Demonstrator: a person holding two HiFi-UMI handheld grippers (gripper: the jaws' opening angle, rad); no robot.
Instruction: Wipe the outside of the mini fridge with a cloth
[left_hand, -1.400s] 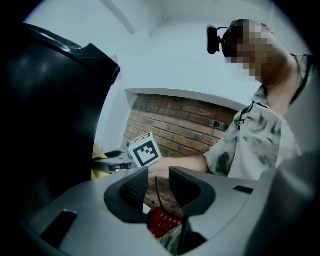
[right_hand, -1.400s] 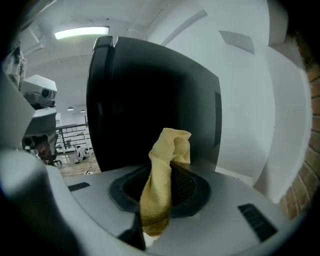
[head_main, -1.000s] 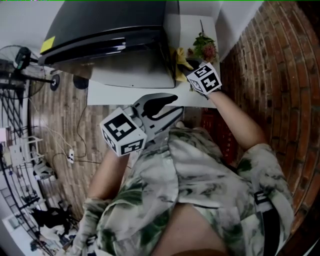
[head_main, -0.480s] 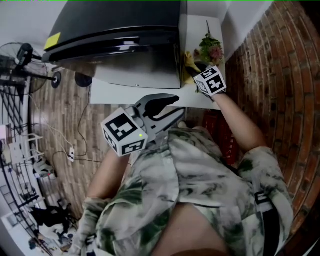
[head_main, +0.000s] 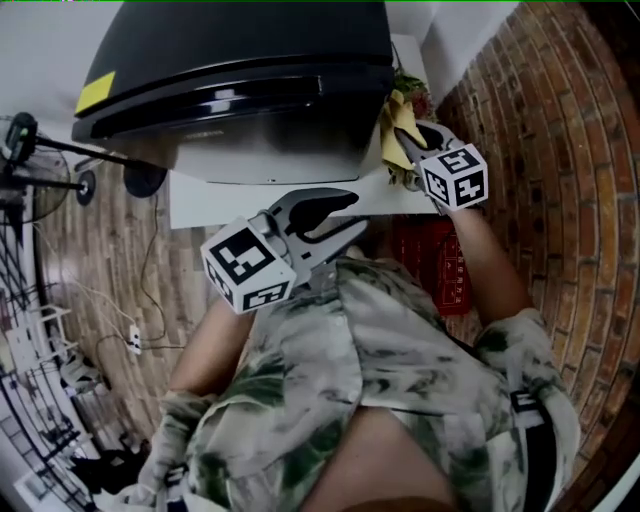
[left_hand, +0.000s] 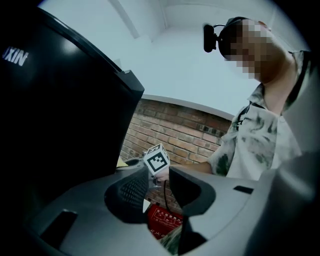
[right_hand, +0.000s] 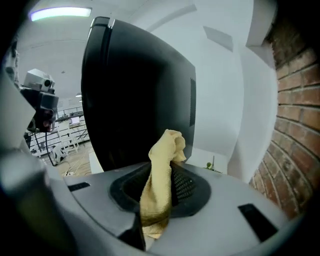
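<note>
The black mini fridge (head_main: 240, 70) stands on a white table (head_main: 210, 200); it fills the left of the left gripper view (left_hand: 60, 110) and the middle of the right gripper view (right_hand: 135, 95). My right gripper (head_main: 412, 142) is at the fridge's right side, shut on a yellow cloth (head_main: 398, 118). In its own view the cloth (right_hand: 161, 175) hangs bunched between the jaws of the right gripper (right_hand: 160, 187), close to the fridge's side wall. My left gripper (head_main: 350, 214) is held by the person's chest, open and holding nothing (left_hand: 159, 187).
A brick wall (head_main: 560, 150) runs close along the right. A red box (head_main: 425, 255) sits below the table edge, also in the left gripper view (left_hand: 162, 220). Flowers (head_main: 412, 90) stand behind the cloth. A fan stand (head_main: 45, 160) and cables are on the floor at left.
The right gripper with the cloth has shifted up and right along the fridge's right side, and its marker cube has turned. The left gripper has stayed in place.
</note>
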